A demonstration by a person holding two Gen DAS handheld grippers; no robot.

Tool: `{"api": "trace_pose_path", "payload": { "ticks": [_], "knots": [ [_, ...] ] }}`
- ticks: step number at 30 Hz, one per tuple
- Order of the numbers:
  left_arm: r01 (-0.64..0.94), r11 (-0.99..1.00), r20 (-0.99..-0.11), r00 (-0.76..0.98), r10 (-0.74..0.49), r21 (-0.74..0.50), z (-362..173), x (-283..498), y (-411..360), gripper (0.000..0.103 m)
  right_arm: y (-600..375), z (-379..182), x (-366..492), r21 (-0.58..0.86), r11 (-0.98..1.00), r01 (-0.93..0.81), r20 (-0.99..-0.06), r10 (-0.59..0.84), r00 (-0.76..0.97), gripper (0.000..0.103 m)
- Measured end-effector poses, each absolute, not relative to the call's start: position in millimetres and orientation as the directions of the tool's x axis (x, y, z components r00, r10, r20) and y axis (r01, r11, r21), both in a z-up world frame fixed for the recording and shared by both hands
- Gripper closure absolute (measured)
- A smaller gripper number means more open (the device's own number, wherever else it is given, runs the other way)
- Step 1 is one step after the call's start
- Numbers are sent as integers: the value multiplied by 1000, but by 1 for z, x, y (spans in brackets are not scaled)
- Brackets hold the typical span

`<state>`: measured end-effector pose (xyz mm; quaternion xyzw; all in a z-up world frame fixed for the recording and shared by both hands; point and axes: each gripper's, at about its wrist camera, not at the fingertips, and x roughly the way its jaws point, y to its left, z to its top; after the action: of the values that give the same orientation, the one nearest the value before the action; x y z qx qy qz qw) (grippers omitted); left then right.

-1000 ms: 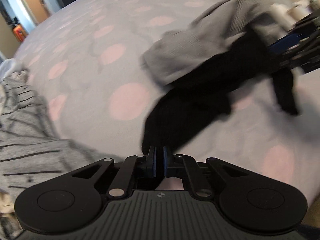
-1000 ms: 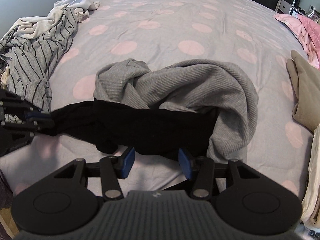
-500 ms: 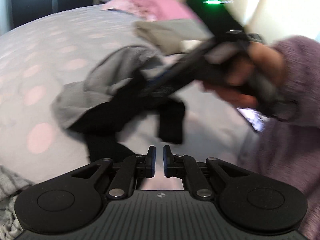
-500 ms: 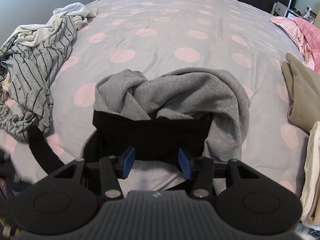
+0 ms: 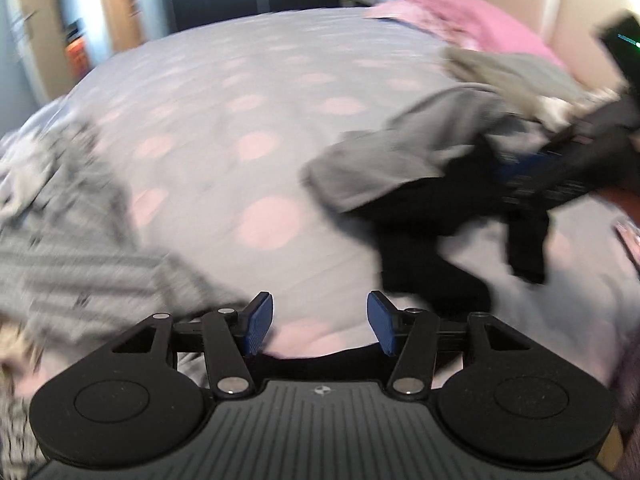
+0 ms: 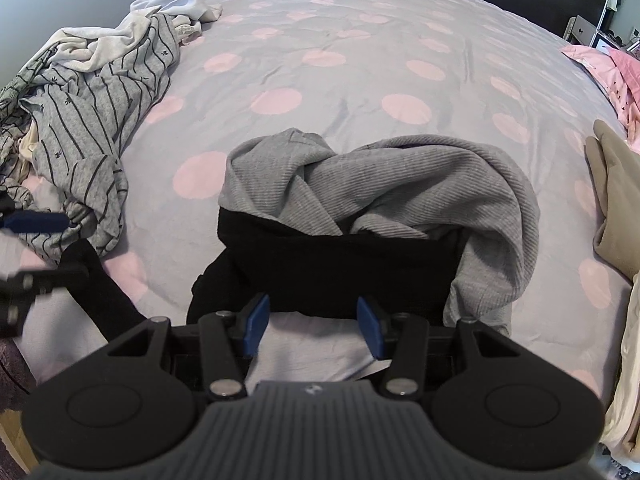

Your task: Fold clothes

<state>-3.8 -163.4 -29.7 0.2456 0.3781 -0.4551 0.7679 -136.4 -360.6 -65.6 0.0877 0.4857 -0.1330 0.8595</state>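
Grey-and-black garment (image 6: 360, 216) lies bunched near the middle of the bed (image 6: 344, 64), on a lilac cover with pink dots. Grey ribbed part is heaped on top, black part under it on the camera side.

Right wrist view, sharp: right gripper (image 6: 312, 320) is spread wide, nothing between the pads, hanging just above the black hem. A black strip of the garment trails off to the left edge. Only this view shows the striped grey clothes (image 6: 92, 120) clearly, piled at the left with a white piece on top, a beige folded item (image 6: 616, 200) at the right, and the left gripper's blue pad (image 6: 36, 222) at the far left edge.

Left wrist view, heavily motion-blurred: left gripper (image 5: 318, 328) jaws are opening, only bed cover between them. Only here do the pink bedding (image 5: 472, 20) and probably a headboard show in full, plus a green light on the right gripper's body.

Labels: no readable writing in either view.
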Motion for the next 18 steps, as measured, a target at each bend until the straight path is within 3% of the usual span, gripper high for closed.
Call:
{"api": "trace_pose_path", "payload": {
  "ticks": [7, 18],
  "knots": [
    [789, 604, -849, 393, -353, 114, -56, 30, -152, 53, -353, -72, -129, 21, 958, 288, -868, -125, 480, 50],
    [716, 688, -886, 387, -257, 114, -93, 67, -166, 50, -344, -77, -121, 13, 966, 260, -874, -116, 472, 49]
  ]
}}
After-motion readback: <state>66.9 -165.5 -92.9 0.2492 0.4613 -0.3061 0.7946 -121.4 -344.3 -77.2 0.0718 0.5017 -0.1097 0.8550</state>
